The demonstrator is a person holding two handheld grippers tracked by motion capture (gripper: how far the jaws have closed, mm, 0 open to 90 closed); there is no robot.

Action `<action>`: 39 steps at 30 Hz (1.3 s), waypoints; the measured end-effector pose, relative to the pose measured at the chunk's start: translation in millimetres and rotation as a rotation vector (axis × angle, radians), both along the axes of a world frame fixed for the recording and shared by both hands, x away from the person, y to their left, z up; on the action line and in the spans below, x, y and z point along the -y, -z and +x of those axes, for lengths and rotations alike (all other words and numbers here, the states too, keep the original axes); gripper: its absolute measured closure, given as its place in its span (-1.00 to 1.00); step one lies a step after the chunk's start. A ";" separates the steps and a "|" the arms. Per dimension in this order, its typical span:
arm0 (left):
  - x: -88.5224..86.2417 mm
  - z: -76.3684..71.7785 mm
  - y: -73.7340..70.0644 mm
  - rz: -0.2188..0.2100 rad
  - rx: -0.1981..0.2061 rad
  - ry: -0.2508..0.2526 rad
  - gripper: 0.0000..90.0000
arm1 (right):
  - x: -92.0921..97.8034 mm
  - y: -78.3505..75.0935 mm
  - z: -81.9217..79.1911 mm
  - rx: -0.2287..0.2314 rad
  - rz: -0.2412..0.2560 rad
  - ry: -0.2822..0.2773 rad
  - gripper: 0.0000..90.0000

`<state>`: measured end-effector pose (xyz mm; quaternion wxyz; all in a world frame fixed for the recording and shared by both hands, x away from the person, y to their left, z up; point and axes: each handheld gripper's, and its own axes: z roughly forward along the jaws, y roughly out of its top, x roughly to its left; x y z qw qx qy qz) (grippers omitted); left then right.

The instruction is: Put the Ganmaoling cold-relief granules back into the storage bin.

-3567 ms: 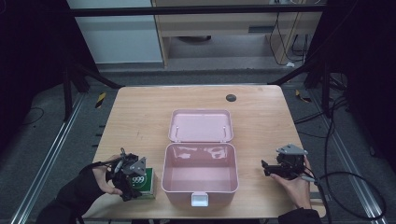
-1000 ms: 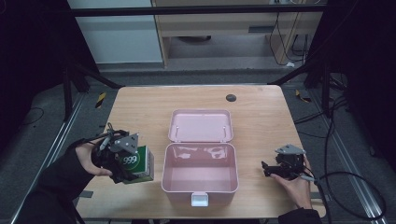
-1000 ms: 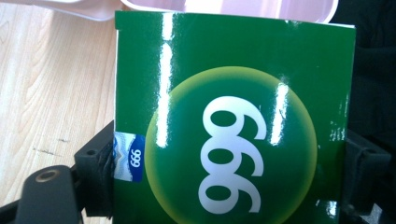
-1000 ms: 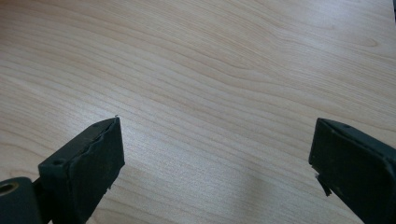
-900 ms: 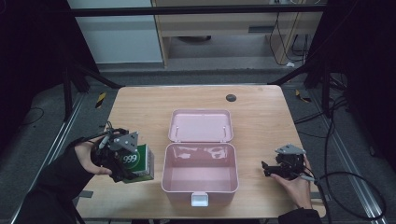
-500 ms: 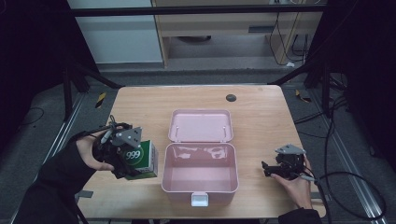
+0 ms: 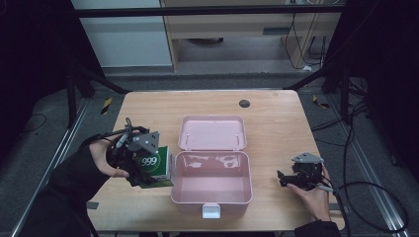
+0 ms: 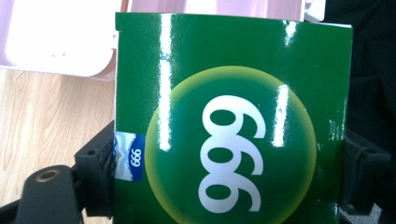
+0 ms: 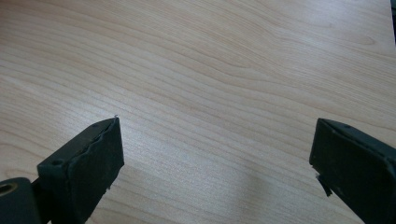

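Lifted off the worktop's near-left corner, the green box (image 7: 154, 167) hangs clamped in the left gripper (image 7: 132, 157) fingers beside the open, empty pink case (image 7: 211, 183), while the right gripper (image 7: 296, 177) gapes unladen near the right edge.

My left gripper (image 7: 148, 165) raised, fingers (image 8: 93, 177) clamped shut on load; my right gripper (image 7: 282, 179) low, fingers (image 9: 88, 158) spread wide.

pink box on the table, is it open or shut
Open. The pink box has its lid swung back flat on the table, and its inside is bare. The green carton is outside it, in the left gripper.
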<state>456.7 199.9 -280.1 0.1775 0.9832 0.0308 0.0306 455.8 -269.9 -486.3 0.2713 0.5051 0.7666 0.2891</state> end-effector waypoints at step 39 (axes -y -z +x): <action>68.4 6.7 -0.9 -0.023 0.005 0.098 -0.67 | 0.0 1.3 0.9 -0.010 -0.026 0.000 -0.92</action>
